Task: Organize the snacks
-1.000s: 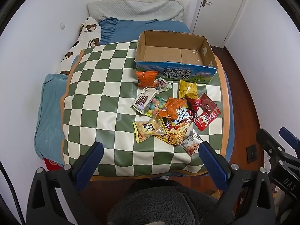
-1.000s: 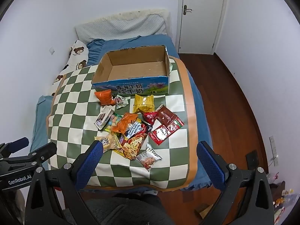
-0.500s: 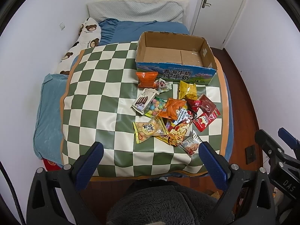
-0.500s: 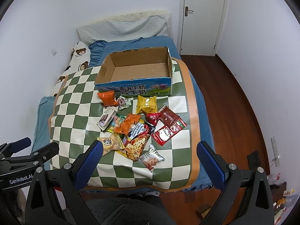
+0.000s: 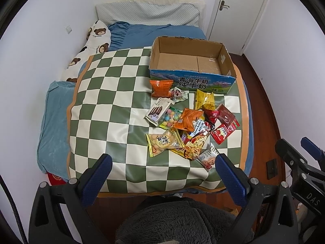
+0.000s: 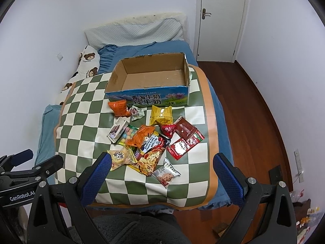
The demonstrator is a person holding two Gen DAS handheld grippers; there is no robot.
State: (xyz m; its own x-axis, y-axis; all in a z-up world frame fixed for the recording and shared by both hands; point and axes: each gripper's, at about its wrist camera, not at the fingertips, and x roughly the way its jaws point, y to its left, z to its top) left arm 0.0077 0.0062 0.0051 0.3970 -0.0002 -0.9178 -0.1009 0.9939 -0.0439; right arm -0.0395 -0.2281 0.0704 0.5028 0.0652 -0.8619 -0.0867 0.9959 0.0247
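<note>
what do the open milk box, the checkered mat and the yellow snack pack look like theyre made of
Open blue-printed box: brown corrugated cardboard, matte inside, ragged top edges.
Green-and-white checkered mat: likely vinyl or coated cloth; it shows soft glare.
Yellow crinkled snack pack: glossy plastic film, probably; creased with bright highlights.

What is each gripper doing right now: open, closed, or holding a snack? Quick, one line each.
Left gripper: open, fingers wide apart, holding nothing.
Right gripper: open, fingers wide apart, holding nothing.
</note>
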